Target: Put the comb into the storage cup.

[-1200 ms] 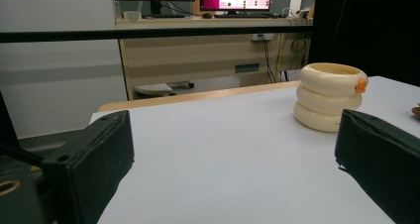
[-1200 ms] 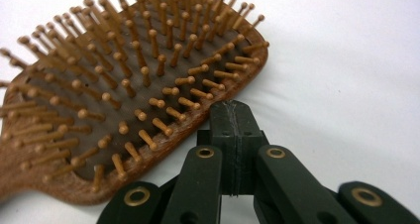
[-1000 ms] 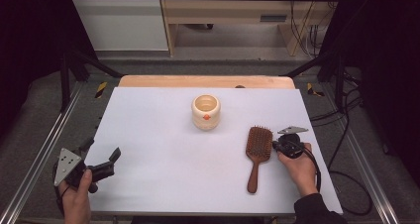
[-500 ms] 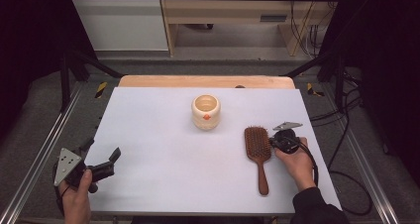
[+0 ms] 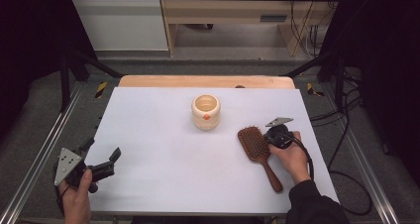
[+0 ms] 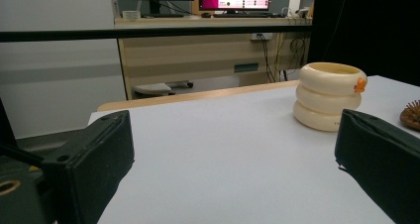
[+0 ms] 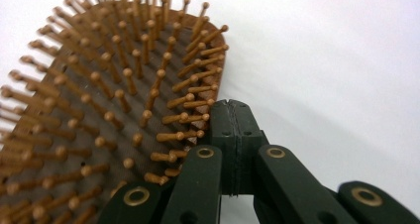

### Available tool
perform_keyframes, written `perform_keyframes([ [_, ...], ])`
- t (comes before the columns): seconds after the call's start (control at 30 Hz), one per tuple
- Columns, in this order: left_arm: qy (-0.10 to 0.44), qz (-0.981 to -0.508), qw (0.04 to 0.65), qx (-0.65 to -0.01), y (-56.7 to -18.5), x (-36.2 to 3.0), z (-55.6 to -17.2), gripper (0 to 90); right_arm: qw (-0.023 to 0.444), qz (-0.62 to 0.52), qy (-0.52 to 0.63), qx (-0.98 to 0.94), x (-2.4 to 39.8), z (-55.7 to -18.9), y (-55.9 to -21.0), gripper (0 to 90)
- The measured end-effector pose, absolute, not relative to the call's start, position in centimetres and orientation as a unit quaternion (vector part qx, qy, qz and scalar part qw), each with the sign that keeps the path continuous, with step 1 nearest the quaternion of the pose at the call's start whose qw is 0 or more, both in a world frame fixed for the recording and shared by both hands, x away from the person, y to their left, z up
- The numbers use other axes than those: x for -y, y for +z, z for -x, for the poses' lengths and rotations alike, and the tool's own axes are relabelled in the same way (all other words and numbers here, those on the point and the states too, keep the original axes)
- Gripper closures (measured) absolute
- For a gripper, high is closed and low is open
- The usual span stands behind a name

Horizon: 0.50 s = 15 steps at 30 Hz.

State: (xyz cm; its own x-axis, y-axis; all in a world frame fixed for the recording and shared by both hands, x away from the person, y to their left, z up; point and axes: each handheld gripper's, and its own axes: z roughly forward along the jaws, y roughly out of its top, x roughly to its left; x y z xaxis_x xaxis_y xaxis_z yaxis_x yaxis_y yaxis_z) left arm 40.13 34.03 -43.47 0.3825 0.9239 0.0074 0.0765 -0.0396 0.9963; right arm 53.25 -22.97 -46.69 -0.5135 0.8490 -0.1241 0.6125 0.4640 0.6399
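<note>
High view: the hairbrush (image 5: 257, 149) lies near the tabletop's (image 5: 163, 135) right edge — head toward the far edge, handle toward the near edge; the right tool (image 5: 270, 139) touches the head's right side.
Left gripper view: the left tool (image 6: 233, 169) is released, far off.
Right gripper view: the right tool is clenched, empty, against the bristle edge — nearer arm.

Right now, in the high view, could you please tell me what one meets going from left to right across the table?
Left claw, open, at the table's left edge → cream ringed cup → wooden hairbrush → right claw, shut, against the brush's right side.
</note>
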Motion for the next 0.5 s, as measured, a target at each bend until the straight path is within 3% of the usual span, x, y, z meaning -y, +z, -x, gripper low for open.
perform_keyframes([
  [0.5,0.377,-0.615,0.561,-0.407,-43.48,-34.04,-40.15,1.9,0.231,-0.443,0.279,-0.820,22.96,-53.70,-45.95,90.0],
])
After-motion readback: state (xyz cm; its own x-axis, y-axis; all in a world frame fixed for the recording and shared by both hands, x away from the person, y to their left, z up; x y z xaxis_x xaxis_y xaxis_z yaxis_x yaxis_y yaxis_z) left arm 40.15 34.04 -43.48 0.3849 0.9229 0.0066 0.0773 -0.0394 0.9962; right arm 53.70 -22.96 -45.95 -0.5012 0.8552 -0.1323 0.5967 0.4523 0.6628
